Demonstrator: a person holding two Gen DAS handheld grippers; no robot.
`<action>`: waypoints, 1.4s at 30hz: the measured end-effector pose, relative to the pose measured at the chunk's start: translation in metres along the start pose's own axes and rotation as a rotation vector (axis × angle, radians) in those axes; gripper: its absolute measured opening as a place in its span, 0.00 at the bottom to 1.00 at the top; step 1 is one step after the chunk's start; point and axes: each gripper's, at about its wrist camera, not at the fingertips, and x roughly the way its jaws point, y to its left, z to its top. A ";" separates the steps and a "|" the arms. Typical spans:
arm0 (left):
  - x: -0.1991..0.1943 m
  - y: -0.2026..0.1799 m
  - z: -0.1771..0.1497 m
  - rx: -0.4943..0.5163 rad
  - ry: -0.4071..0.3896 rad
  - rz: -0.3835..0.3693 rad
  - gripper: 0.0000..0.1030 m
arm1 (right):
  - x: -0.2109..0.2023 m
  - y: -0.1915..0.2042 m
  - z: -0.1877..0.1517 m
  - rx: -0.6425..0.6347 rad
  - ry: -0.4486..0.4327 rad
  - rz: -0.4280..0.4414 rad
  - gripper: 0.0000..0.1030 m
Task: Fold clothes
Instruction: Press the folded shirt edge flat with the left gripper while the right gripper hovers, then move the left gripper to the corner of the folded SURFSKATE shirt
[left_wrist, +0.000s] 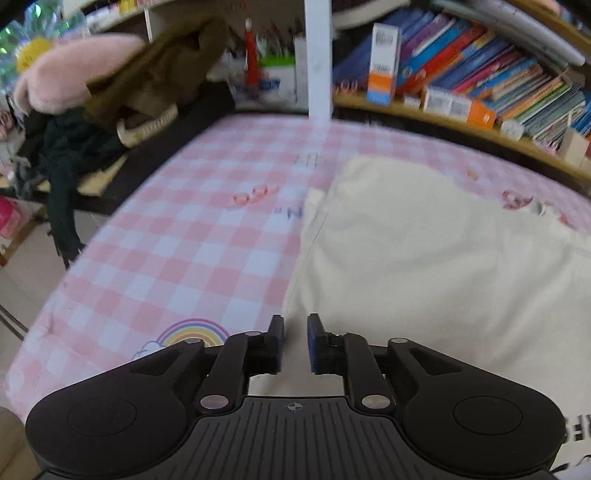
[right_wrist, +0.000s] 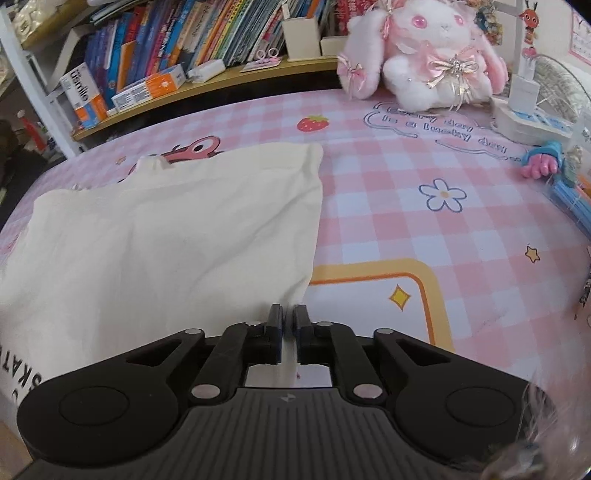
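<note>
A cream shirt (left_wrist: 424, 258) (right_wrist: 166, 240) lies flat on the pink checked tablecloth (left_wrist: 177, 251) (right_wrist: 406, 229), with dark lettering on the part nearest me. My left gripper (left_wrist: 295, 326) is at the shirt's left edge, its fingers a small gap apart, with cloth showing in the gap. My right gripper (right_wrist: 290, 317) is at the shirt's near right corner. Its fingers are almost together, and the cloth edge tapers in between them.
Shelves of books (left_wrist: 480, 74) (right_wrist: 184, 44) and boxes run along the table's far side. A pink plush rabbit (right_wrist: 424, 51), a white holder (right_wrist: 524, 96) and toys (right_wrist: 546, 162) stand at the far right. Piled clothes (left_wrist: 92, 92) sit beyond the left edge, next to a white post (left_wrist: 317, 55).
</note>
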 end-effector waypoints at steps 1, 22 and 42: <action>-0.006 -0.007 -0.002 0.008 -0.012 -0.012 0.22 | -0.002 -0.002 -0.002 -0.004 0.007 0.012 0.14; -0.056 -0.099 -0.053 0.068 -0.009 -0.050 0.47 | -0.021 -0.012 -0.014 -0.177 0.039 0.109 0.20; -0.109 -0.084 -0.095 -0.205 -0.002 0.014 0.78 | -0.045 0.075 -0.015 -0.530 -0.033 0.232 0.81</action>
